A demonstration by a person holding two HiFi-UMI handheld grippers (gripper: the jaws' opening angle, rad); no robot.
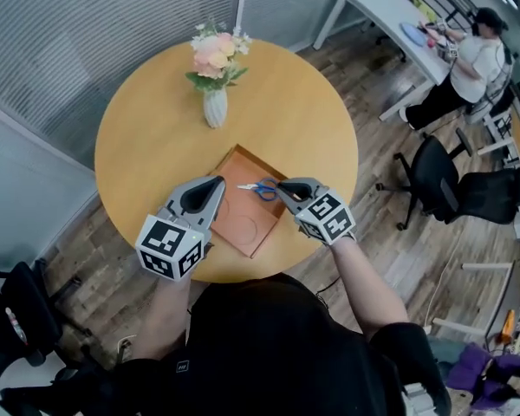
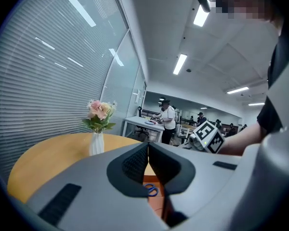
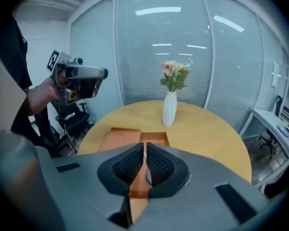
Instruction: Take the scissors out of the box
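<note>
A flat orange-brown box (image 1: 243, 222) lies open near the front edge of the round wooden table (image 1: 156, 137). Scissors with blue handles (image 1: 261, 188) lie in it, blades pointing left. My left gripper (image 1: 215, 183) hovers over the box's left part, jaws shut and holding nothing. My right gripper (image 1: 280, 185) is shut too, its tip just right of the scissors' handles. In the right gripper view the blue handle (image 3: 148, 176) shows through the slit below the closed jaws, over the box (image 3: 119, 137). The left gripper view shows the scissors (image 2: 151, 190) beyond its closed jaws.
A white vase of flowers (image 1: 214, 104) stands on the table behind the box. Black office chairs (image 1: 442, 180) sit on the floor to the right. A person (image 1: 468, 59) works at a white desk at the far right. Glass walls with blinds close the back.
</note>
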